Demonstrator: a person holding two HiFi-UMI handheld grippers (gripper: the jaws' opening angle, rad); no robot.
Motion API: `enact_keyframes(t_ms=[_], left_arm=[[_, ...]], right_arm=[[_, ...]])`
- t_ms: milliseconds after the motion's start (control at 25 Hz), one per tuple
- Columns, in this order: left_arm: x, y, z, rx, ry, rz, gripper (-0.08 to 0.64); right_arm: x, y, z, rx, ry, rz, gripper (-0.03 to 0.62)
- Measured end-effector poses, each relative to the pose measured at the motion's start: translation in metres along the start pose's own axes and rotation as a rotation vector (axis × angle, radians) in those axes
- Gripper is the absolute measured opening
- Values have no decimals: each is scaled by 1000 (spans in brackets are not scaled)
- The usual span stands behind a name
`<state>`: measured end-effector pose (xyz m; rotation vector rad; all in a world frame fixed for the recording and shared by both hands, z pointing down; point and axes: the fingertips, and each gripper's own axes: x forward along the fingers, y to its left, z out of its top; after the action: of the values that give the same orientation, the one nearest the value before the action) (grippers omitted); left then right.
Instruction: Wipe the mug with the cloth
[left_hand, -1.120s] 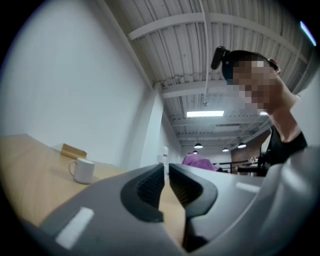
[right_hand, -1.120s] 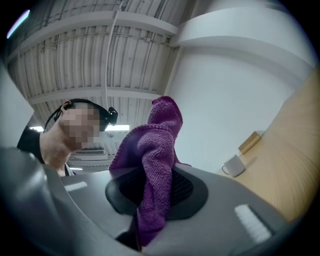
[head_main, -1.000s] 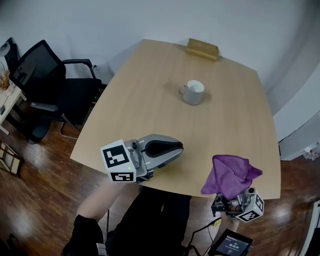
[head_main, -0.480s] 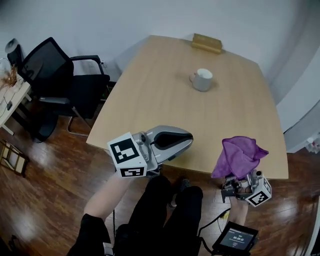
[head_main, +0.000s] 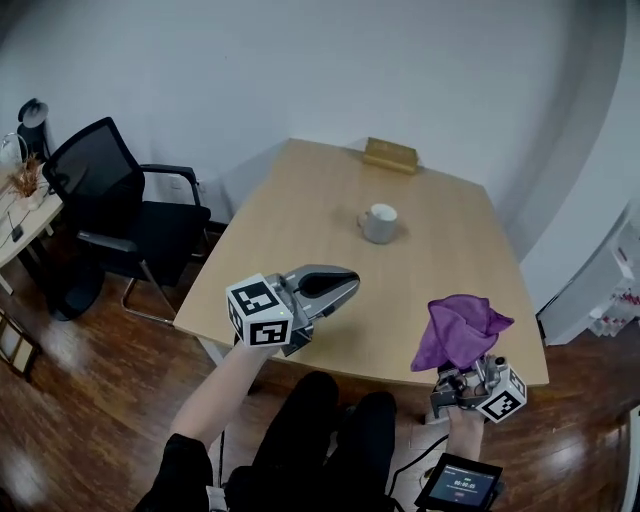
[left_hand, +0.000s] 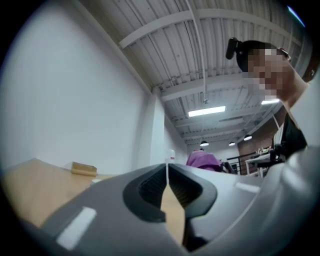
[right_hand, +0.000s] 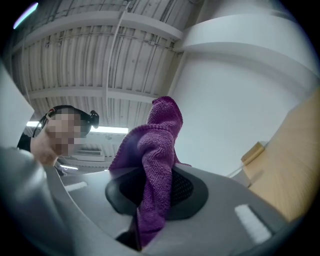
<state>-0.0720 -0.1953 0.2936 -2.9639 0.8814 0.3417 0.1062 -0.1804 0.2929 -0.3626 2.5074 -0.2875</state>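
The mug (head_main: 380, 222) stands on the far half of the table (head_main: 290, 260), well apart from both my grippers. My right gripper (head_main: 462, 378) pinches the purple cloth (head_main: 458, 330). My left gripper (head_main: 345, 284) is closed, empty.

I log a tan block (head_main: 390, 154) on the wooden table (head_main: 290, 250)'s far edge, a black office chair (head_main: 110, 200) left of the table, and a small lit screen (head_main: 458, 487) below its near edge.

Head camera looks down; both gripper views tilt upward, sharing the table (head_main: 300, 230).
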Motion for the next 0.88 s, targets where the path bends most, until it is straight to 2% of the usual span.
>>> enact_keyframes(t_ms=[80,160,280,400,480,520,600,680,880], left_arm=[[9,18,3,22,11,10,26],[21,40,-8,72,65,35,26],[37,96,-34,132,191,135,27],[46,167,-68,151,343,259,37],[56,211,-89,162,441,314,66],[62,230,-99,166,486,325,104],[73,260,-118,164,549,317,169],[82,281,-137,167,587,291,200],[101,314,-172,249,657,211,216]], right_arm=[[4,1,11,-33,2,12,67],[5,-6,18,-51,7,9,67],[12,-33,20,-51,25,-10,67],[21,-66,11,-21,57,-43,67],[30,-89,2,11,82,-61,67],[34,-99,-4,27,94,-66,67],[42,-112,-18,51,116,-72,67],[46,-120,-30,66,127,-78,67],[44,-134,-36,73,136,-97,67]])
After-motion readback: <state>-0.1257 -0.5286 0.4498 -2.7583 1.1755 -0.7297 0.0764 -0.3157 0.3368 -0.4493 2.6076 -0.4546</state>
